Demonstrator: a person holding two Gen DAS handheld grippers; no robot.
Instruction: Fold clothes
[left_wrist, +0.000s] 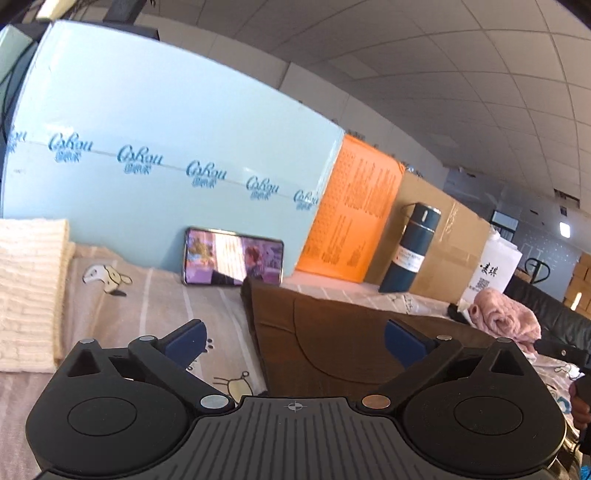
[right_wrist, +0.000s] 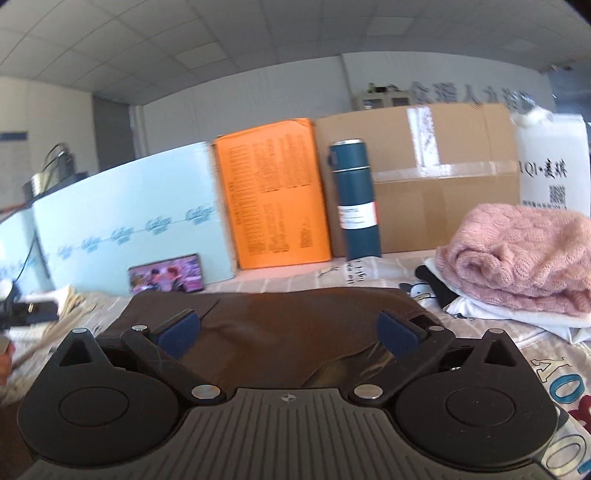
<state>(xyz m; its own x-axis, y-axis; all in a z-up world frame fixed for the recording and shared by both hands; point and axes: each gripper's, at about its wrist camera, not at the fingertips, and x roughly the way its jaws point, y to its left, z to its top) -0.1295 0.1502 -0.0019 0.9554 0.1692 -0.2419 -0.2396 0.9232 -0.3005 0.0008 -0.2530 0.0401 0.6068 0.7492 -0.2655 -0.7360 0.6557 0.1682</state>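
A dark brown garment (left_wrist: 332, 332) lies flat on the patterned bed sheet (left_wrist: 147, 295); it also shows in the right wrist view (right_wrist: 277, 317). My left gripper (left_wrist: 295, 338) is open and empty, just above the garment's left edge. My right gripper (right_wrist: 288, 330) is open and empty, over the garment's near part. A folded pink knit sweater (right_wrist: 517, 251) rests on folded white clothes (right_wrist: 517, 314) to the right. It appears far right in the left wrist view (left_wrist: 506, 314). A folded cream knit (left_wrist: 29, 288) lies at the left.
A phone (left_wrist: 232, 256) playing video leans on a light blue board (left_wrist: 166, 147). An orange sheet (right_wrist: 273, 192), a teal flask (right_wrist: 356, 199), a cardboard box (right_wrist: 443, 173) and a white bag (right_wrist: 550, 162) stand along the back.
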